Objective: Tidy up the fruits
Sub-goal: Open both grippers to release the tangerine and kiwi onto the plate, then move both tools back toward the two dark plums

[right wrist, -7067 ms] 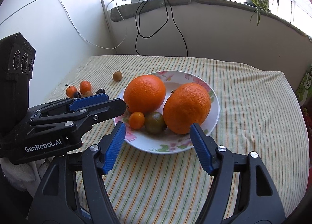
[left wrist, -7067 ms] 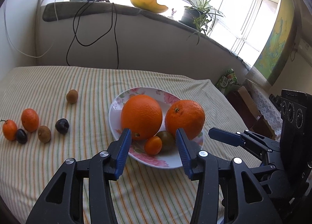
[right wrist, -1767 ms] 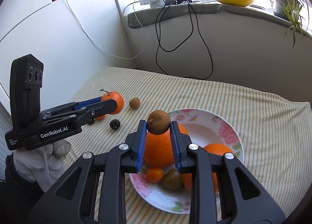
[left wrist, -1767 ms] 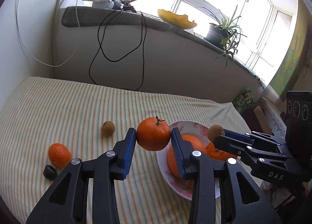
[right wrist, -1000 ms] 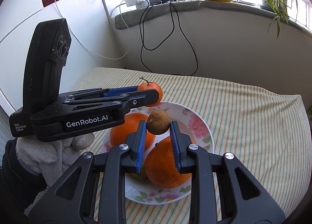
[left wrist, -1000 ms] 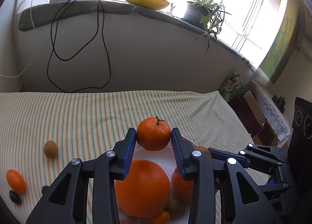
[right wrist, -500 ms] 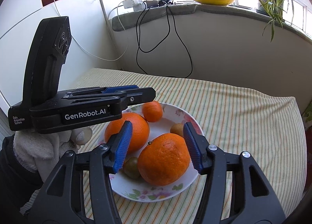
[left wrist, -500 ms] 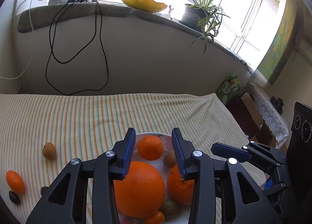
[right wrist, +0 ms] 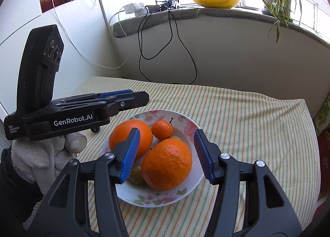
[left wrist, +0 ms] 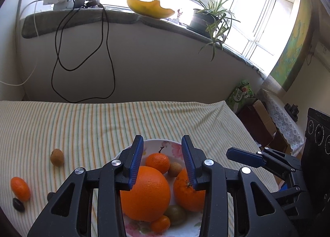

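The left gripper (left wrist: 162,159) is held level with its blue-padded jaws spread apart and nothing between them. The right gripper (right wrist: 167,154) is likewise parted, wider, with nothing clamped. Seen from the right wrist, the left gripper lies on its side, pointing right, gripped from below by a hand (right wrist: 39,156) in a white knitted glove.

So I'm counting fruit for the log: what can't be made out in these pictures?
- Left wrist view: left tongs cover part of the plate; a dark fruit sits at the edge.
- Right wrist view: small brown fruit and greenish fruit mostly hidden behind the oranges and right tongs.
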Demonstrator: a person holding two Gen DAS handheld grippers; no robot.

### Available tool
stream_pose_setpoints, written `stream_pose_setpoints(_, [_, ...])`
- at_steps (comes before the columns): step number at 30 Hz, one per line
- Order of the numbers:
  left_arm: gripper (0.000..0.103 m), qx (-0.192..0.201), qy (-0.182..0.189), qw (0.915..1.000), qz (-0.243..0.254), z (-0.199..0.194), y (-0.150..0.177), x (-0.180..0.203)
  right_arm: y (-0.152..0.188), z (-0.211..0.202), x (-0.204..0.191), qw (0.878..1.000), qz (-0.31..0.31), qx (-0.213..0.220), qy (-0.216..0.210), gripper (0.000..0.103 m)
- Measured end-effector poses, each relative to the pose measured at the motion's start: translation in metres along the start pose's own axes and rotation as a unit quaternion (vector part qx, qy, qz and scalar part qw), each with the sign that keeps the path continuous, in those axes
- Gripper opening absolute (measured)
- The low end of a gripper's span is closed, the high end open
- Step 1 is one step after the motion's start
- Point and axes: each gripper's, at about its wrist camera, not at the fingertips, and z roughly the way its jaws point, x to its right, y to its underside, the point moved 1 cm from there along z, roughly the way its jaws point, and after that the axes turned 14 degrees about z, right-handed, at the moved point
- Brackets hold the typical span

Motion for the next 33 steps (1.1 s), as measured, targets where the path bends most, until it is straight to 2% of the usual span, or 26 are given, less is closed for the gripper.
stream_pose_setpoints(4, [0.037, 0.004, -0.005, 1.0, -0.003, -0.006, 0.003, 0.0, 0.002, -0.003, -0.003, 1.0, -0.002, 0.0, 0.0, 0.057])
stream_pose_setpoints(5, [0.038, 0.004, -0.006, 1.0, -0.004, -0.008, 0.003, 0.0, 0.002, -0.004, -0.004, 1.0, -0.003, 0.0, -0.001, 0.057])
stream_pose_setpoints(7, [0.05, 0.007, -0.011, 0.9999, -0.005, -0.012, 0.005, 0.001, 0.003, -0.005, -0.007, 1.0, -0.004, 0.0, -0.003, 0.058])
stream_pose_setpoints(11, [0.052, 0.013, -0.02, 0.9997, -0.008, -0.021, 0.005, -0.001, 0.004, -0.008, -0.014, 1.0, -0.007, 0.001, -0.009, 0.06])
stream_pose_setpoints(13, [0.053, 0.015, -0.026, 0.9995, -0.008, -0.025, 0.006, -0.002, 0.005, -0.009, -0.018, 1.0, -0.009, 0.005, -0.009, 0.072])
stream_pose_setpoints(15, [0.059, 0.018, -0.033, 0.9993, -0.008, -0.031, 0.007, -0.004, 0.005, -0.011, -0.021, 1.0, -0.007, 0.008, -0.012, 0.08])
stream_pose_setpoints(18, [0.062, 0.022, -0.044, 0.9987, -0.007, -0.038, 0.009, -0.007, 0.006, -0.012, -0.025, 1.0, -0.008, 0.008, -0.016, 0.089])
stream_pose_setpoints(21, [0.065, 0.023, -0.061, 0.9978, -0.008, -0.046, 0.013, -0.014, 0.007, -0.013, -0.031, 1.0, -0.014, 0.009, -0.017, 0.089])
stream_pose_setpoints(33, [0.065, 0.031, -0.105, 0.9933, -0.038, -0.081, 0.034, -0.053, 0.011, -0.008, -0.057, 0.999, -0.036, 0.001, -0.031, 0.09])
